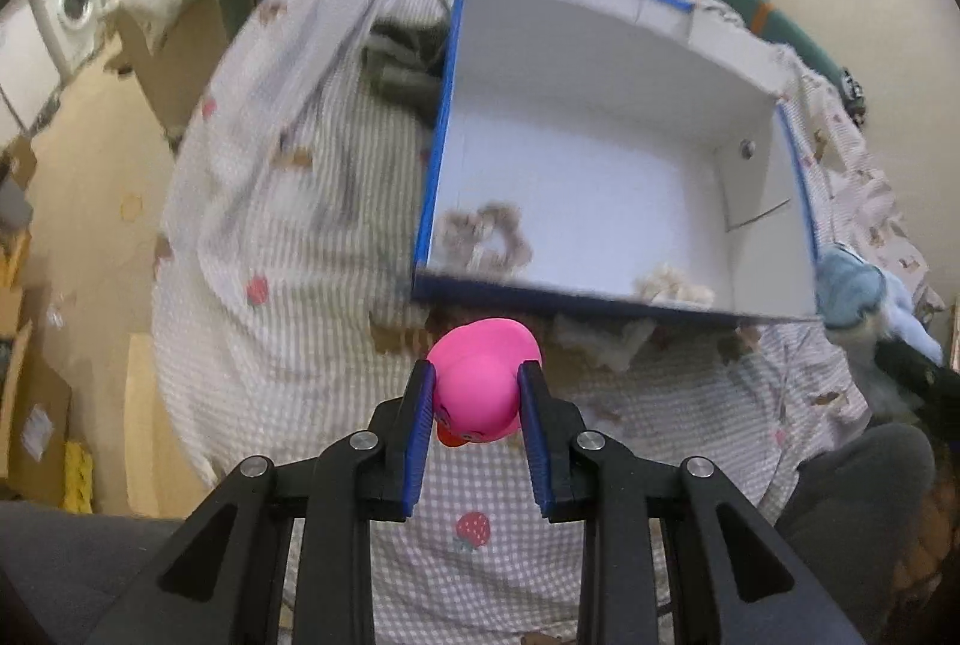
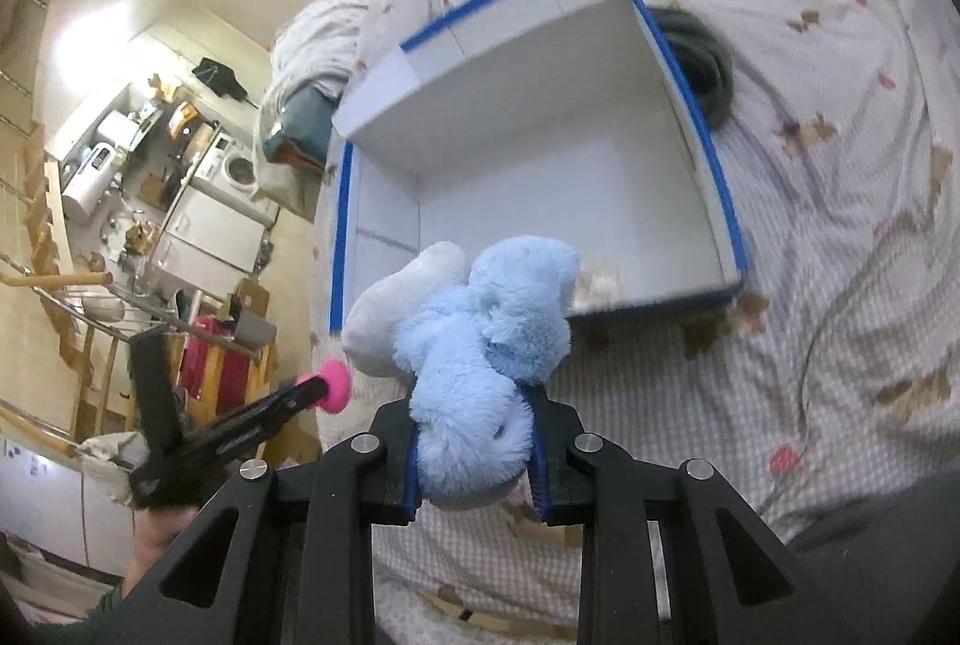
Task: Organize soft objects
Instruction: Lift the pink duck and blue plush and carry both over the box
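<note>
My left gripper (image 1: 478,375) is shut on a pink rubber duck (image 1: 480,384) and holds it above the bed, just short of the near wall of a white box with blue edges (image 1: 600,297). Inside the box lie a brown fluffy scrunchie (image 1: 483,240) and a cream fluffy piece (image 1: 675,285). My right gripper (image 2: 474,405) is shut on a light blue plush toy (image 2: 474,363) and holds it in front of the same box (image 2: 729,225). The left gripper with the duck (image 2: 333,386) shows at the left of the right wrist view. The plush (image 1: 852,288) shows at the right edge of the left wrist view.
The box rests on a checked bedspread (image 1: 288,285) with strawberry and bear prints. A dark rolled item (image 2: 705,57) lies by the box's far side. Another cream fluffy piece (image 1: 606,339) lies on the bed by the box's near wall. A kitchen area with a washing machine (image 2: 231,168) is beyond the bed.
</note>
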`<state>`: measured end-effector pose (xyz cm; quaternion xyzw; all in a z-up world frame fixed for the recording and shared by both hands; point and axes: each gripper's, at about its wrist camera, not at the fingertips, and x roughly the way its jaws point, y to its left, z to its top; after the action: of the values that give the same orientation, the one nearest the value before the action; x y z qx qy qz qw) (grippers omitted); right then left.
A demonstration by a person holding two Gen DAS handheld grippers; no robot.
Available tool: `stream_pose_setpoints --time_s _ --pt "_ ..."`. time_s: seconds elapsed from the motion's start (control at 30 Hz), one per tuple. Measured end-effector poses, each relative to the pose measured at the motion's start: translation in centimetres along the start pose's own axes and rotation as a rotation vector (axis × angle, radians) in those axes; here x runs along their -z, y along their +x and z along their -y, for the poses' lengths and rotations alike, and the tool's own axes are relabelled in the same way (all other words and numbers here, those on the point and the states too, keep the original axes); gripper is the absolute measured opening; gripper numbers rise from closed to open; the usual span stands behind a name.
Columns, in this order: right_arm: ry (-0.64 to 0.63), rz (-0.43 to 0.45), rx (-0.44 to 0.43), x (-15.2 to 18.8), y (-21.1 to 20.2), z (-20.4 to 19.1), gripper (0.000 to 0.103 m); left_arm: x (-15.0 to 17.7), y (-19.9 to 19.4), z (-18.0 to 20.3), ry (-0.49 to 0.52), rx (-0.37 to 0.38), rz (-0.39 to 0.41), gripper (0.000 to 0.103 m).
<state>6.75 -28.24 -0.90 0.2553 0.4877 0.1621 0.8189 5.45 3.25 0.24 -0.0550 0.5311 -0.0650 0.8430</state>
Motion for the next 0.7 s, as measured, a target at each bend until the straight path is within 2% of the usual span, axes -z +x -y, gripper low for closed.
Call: stream_pose_setpoints --time_s 0.07,0.2,0.4,0.5,0.6,0.7 --pt "0.002 0.02 -0.008 -1.0 0.0 0.1 0.029 -1.0 -1.2 0.6 0.033 -0.008 0.045 0.025" --pt "-0.003 0.051 -0.035 -2.9 0.5 0.2 0.029 -4.0 -1.6 1.4 0.066 -0.021 0.086 0.025" --pt "-0.015 0.056 -0.048 -5.6 2.7 0.3 0.029 -8.5 0.7 2.0 0.069 -0.019 0.081 0.025" --pt "-0.018 0.048 -0.049 -6.6 4.1 0.3 0.029 -9.6 2.5 2.2 0.059 -0.021 0.057 0.025" --pt "-0.043 0.047 -0.025 -7.4 5.8 0.3 0.029 -10.2 4.3 2.5 0.056 -0.035 0.052 0.025" --pt "-0.108 0.092 0.055 -7.8 7.1 0.4 0.029 -10.0 5.5 2.4 0.047 -0.016 0.093 0.025"
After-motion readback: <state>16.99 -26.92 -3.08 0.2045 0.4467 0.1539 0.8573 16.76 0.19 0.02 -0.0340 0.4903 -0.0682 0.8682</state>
